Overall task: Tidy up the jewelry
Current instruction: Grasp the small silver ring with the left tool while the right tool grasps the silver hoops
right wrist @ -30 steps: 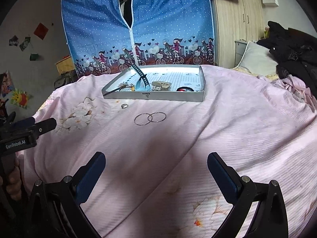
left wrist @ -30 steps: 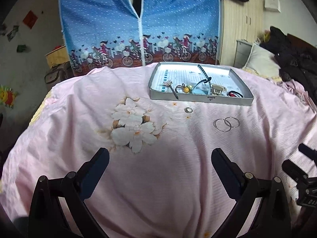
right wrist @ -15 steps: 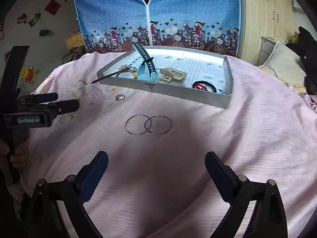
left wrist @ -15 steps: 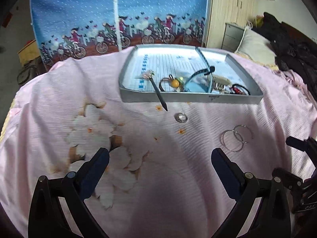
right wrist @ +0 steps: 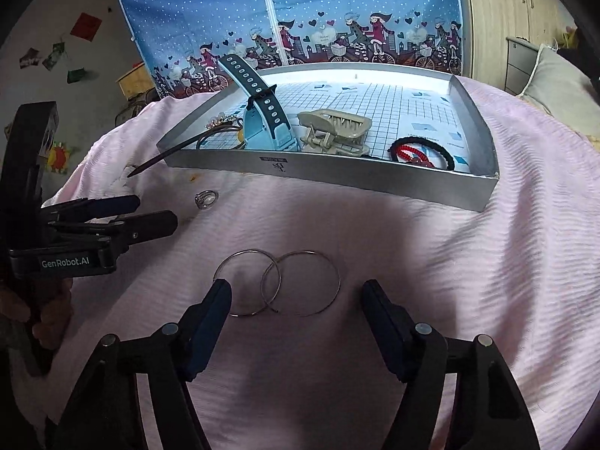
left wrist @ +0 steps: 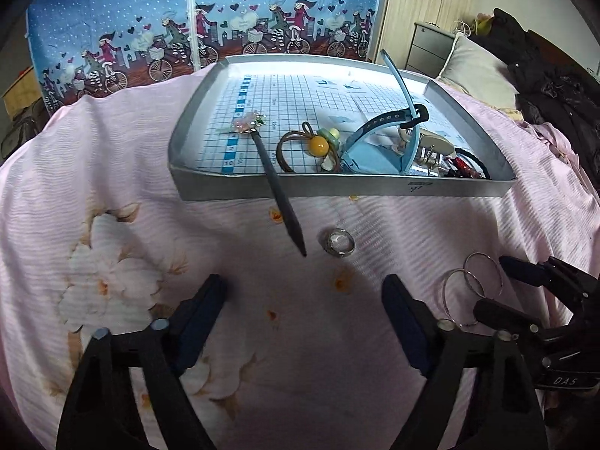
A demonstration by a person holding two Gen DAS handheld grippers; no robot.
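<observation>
Now my right gripper (right wrist: 296,296), jaws wide, hovers over the two hoop earrings (right wrist: 277,283) on the pink bedspread (right wrist: 450,300) near the tray (right wrist: 337,178), so I'd straddle one wire rim, then close gently.

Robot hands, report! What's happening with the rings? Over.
Left gripper open, low before the small ring. Right gripper open, straddling the two hoops. All three on the bedspread, outside the tray. Hairstick tip overhangs by the small ring.
</observation>
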